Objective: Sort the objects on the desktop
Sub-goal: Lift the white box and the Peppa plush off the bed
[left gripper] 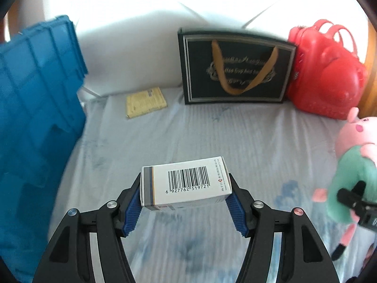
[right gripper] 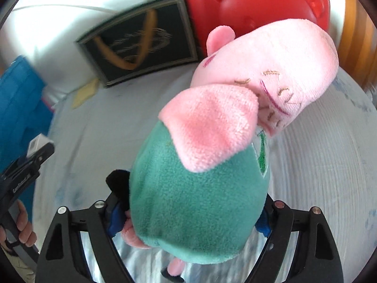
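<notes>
Pale striped cloth [left gripper: 247, 136] covers the desk, white wall behind, strong glare up top. My left gripper [left gripper: 185, 208] is clamped on a white box [left gripper: 186, 181], barcode face up, blue pads pressing both short ends; it hangs clear above the cloth. My right gripper [right gripper: 188, 224] is squeezed around the green body of a pig plush [right gripper: 200, 188], pink head tipped forward and away from the camera, legs dangling below the fingers. The plush is lifted too, seen at the right edge of the left view [left gripper: 351, 169].

Outward from there: blue crate [left gripper: 35, 118] stands just left of the box, close by, probably one destination, though I can't see inside it. Yellow booklet [left gripper: 146, 102] lies flat on the cloth near the back. Black gift bag [left gripper: 235, 68] stands upright against the wall, with a red handbag [left gripper: 327, 70] touching its right side.

Progress, as I judge it: early to mid. Both hands have picks in the air, neither placed. Booklet untouched. Whether bag and handbag are items to sort or containers, can't tell. Left to do: drop box and plush, then the booklet.
</notes>
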The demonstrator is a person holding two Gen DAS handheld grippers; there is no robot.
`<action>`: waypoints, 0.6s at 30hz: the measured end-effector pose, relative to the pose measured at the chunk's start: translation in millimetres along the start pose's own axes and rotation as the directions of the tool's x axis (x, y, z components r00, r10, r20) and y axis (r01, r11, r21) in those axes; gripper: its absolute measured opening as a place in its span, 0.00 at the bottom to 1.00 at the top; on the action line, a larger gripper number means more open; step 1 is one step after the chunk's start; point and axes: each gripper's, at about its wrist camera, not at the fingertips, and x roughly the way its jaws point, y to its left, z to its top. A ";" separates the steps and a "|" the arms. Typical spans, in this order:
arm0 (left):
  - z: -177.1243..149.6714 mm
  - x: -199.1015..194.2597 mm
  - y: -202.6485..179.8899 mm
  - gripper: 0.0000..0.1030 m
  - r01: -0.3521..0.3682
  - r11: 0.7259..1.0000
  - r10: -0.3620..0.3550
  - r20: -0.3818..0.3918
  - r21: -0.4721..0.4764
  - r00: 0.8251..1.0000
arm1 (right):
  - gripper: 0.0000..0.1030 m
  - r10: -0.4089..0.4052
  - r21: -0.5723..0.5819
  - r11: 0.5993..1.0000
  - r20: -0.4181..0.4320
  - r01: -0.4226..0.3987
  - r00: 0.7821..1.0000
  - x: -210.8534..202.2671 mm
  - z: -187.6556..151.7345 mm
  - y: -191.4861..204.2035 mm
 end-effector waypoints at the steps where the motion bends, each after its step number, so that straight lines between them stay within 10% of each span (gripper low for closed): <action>1: -1.0 -14.0 2.2 0.62 -0.001 1.000 0.001 0.015 -0.003 1.000 | 0.82 0.011 -0.013 1.000 0.010 -0.011 1.000 -9.2 -3.6 6.9; 18: -39.3 -221.5 68.7 0.62 -0.076 0.994 0.090 0.204 -0.074 0.975 | 0.82 0.160 -0.341 0.935 0.161 -0.097 0.974 -186.3 -63.8 148.0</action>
